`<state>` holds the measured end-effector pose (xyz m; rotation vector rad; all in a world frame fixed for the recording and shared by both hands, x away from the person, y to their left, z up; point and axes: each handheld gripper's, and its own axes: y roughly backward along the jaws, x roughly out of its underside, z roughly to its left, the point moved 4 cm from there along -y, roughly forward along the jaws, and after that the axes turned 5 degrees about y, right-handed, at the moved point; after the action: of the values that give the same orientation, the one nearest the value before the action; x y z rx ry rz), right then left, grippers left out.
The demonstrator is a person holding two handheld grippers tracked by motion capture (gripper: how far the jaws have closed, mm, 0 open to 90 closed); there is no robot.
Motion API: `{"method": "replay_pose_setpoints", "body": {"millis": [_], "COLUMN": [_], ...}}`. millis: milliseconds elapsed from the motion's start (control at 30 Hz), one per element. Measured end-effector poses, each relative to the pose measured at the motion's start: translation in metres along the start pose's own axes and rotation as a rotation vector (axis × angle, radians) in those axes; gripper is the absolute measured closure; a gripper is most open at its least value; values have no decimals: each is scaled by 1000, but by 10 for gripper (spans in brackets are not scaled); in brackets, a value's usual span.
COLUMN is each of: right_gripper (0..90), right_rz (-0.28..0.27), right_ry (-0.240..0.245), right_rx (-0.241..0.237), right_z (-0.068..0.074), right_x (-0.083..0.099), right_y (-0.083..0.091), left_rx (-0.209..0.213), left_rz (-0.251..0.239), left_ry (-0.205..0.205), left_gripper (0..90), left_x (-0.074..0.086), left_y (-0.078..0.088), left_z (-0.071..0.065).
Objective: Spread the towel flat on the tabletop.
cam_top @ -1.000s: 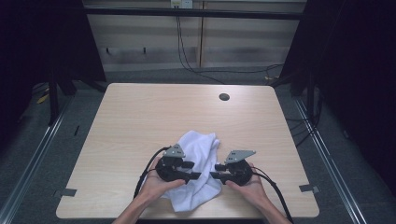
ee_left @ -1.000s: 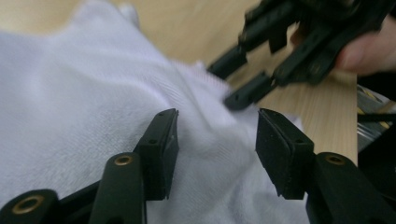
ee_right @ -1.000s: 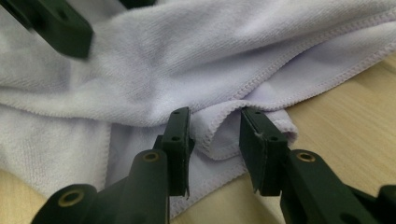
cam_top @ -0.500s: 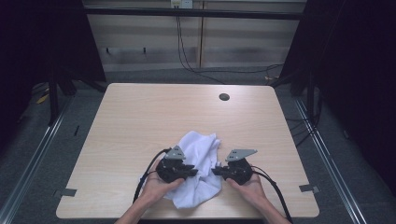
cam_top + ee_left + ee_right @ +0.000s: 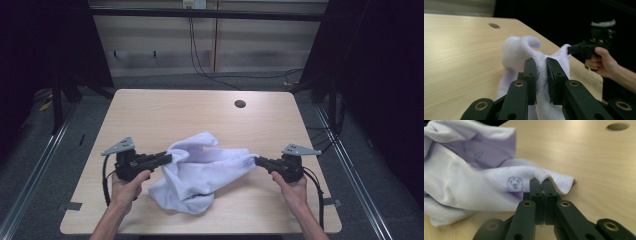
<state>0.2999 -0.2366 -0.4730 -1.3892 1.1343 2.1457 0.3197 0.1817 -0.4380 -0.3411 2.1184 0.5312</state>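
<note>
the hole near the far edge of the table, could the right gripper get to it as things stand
Probably not right away. The right gripper is shut on the towel, which the left gripper also clamps. The tabletop out to the hole is bare, so only the towel ties it up.

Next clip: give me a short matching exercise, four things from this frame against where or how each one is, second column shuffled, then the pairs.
Things:
1. left claw
2. right claw
3. white towel
4. round hole

States:
A. far side of the table
B. clamped on a thick fold
C. crumpled, stretched between both claws
D. pinching a thin hemmed edge

Pairs: 1-B, 2-D, 3-C, 4-A
</note>
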Motion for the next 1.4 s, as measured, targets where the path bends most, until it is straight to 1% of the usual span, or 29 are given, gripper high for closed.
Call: {"method": "replay_pose_setpoints", "body": {"millis": [33, 67, 100, 133, 167, 233, 300, 367, 500, 533, 600, 667, 700, 733, 800, 867, 900, 933, 967, 1000, 1033, 1100, 1133, 1200, 1233, 1267, 1300, 1367, 1400], "right_gripper": [889, 889, 889, 890, 890, 890, 890, 890, 890, 890, 890, 890, 890, 890, 890, 891, 891, 891, 892, 892, 892, 892, 893, 893, 893, 894, 894, 894, 894], "right_rz": [-16, -43, -49, -57, -78, -131, -165, -184, -263, -269, -283, -281, -279, -282, -286, -301, -324, -349, -361, -366, -350, -285, -261, -198, -156, -128, -102, -31, -19], "right_ry": [-15, -31, -25, -7, -2, -3, 22, 46, 67, 76, 66, 75, 73, 81, 92, 108, 116, 116, 115, 129, 134, 134, 126, 75, 58, 42, 17, 16, -1], "right_rx": [-3, -17, -11, 4, 10, 5, 7, 17, 28, 42, 48, 71, 83, 89, 109, 117, 124, 112, 100, 88, 80, 67, 60, 37, 32, 38, 30, 50, 46], "right_z": [-2, -2, -2, -1, -1, -1, 0, 3, -1, -3, -7, -12, -14, -17, -21, -22, -20, -18, -17, -14, -14, -17, -19, -25, -28, -30, -31, -34, -36], "right_x": [-3, -10, -14, -22, -32, -52, -75, -97, -153, -164, -186, -206, -213, -225, -245, -261, -269, -271, -271, -263, -252, -216, -200, -152, -124, -102, -82, -49, -39], "right_y": [3, 8, 10, 13, 16, 21, 24, 28, 36, 37, 35, 31, 30, 28, 28, 31, 36, 41, 44, 48, 48, 46, 44, 40, 38, 37, 37, 38, 39], "left_rx": [5, 0, -3, -10, -13, -17, -34, -69, -99, -111, -142, -161, -174, -172, -174, -153, -147, -143, -134, -120, -108, -83, -53, -28, 3, 16, 27, 66, 78], "left_rz": [-13, -18, -11, -8, -17, -47, -71, -94, -143, -147, -154, -165, -179, -192, -216, -245, -243, -234, -213, -185, -158, -112, -84, -14, 15, 52, 93, 171, 220], "left_ry": [17, 15, 0, -28, -39, -73, -116, -165, -200, -208, -218, -216, -228, -221, -255, -282, -298, -305, -316, -319, -317, -295, -257, -190, -164, -146, -141, -131, -150], "left_gripper": [794, 794, 794, 794, 794, 794, 794, 794, 793, 793, 792, 791, 791, 791, 791, 791, 792, 791, 791, 791, 790, 788, 787, 788, 788, 788, 787, 772, 760], "left_x": [0, -1, -2, -8, -16, -38, -61, -85, -128, -136, -152, -164, -174, -179, -194, -202, -201, -198, -188, -175, -160, -127, -106, -58, -38, -20, -4, 17, 27], "left_y": [6, 7, 8, 9, 11, 17, 20, 21, 17, 15, 11, 7, 6, 5, 8, 12, 14, 14, 13, 12, 11, 7, 4, -7, -12, -17, -21, -25, -26], "left_z": [2, 0, -3, -9, -13, -22, -28, -32, -34, -33, -29, -27, -27, -29, -37, -51, -56, -59, -62, -63, -62, -57, -52, -43, -42, -41, -41, -43, -45]}}
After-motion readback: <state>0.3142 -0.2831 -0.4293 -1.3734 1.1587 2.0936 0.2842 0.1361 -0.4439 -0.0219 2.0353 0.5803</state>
